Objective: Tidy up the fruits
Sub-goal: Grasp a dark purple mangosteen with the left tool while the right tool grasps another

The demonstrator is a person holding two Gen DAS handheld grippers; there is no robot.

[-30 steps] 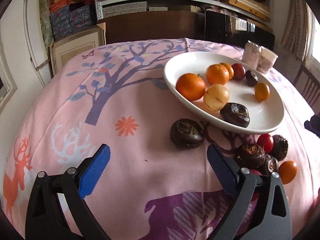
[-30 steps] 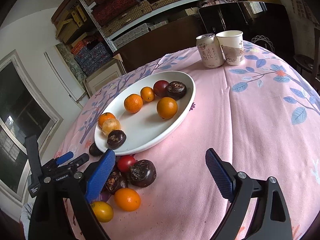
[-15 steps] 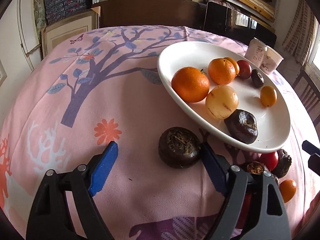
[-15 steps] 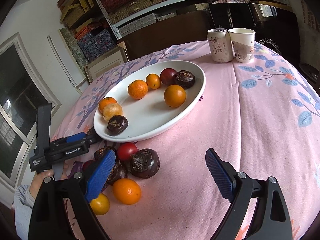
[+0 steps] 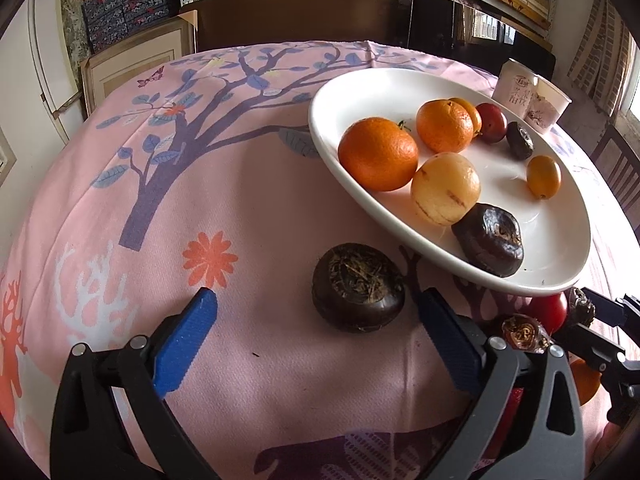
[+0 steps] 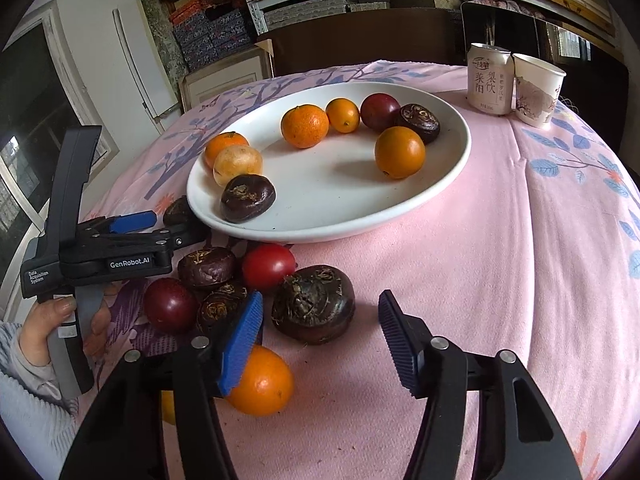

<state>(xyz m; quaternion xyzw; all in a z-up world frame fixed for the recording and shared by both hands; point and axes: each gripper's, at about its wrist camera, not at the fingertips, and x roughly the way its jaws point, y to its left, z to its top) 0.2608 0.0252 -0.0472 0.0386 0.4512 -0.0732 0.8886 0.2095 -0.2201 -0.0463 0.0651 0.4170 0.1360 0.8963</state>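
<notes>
A white oval plate [image 5: 320, 120] [image 6: 448, 184] on the pink tablecloth holds several oranges, dark water chestnuts and a red fruit. A loose dark water chestnut [image 5: 357, 293] lies on the cloth just in front of the plate, ahead of my open left gripper [image 5: 318, 316], nearer its right finger. My right gripper [image 6: 320, 316] is open, its fingers on either side of a large dark water chestnut [image 6: 313, 303]. Around it lie a red tomato [image 6: 267, 266], a dark red fruit [image 6: 170, 309], more chestnuts and an orange [image 6: 262, 384]. The left gripper shows in the right wrist view [image 6: 160, 222].
A drink can [image 6: 489, 79] and a paper cup [image 6: 536, 90] stand at the far right of the table. Shelves with boxes and a dark cabinet are behind. The table edge curves off on the left.
Both grippers have moved forward and lower. The left closed in on the loose water chestnut; the right came down around the large chestnut in the pile.
</notes>
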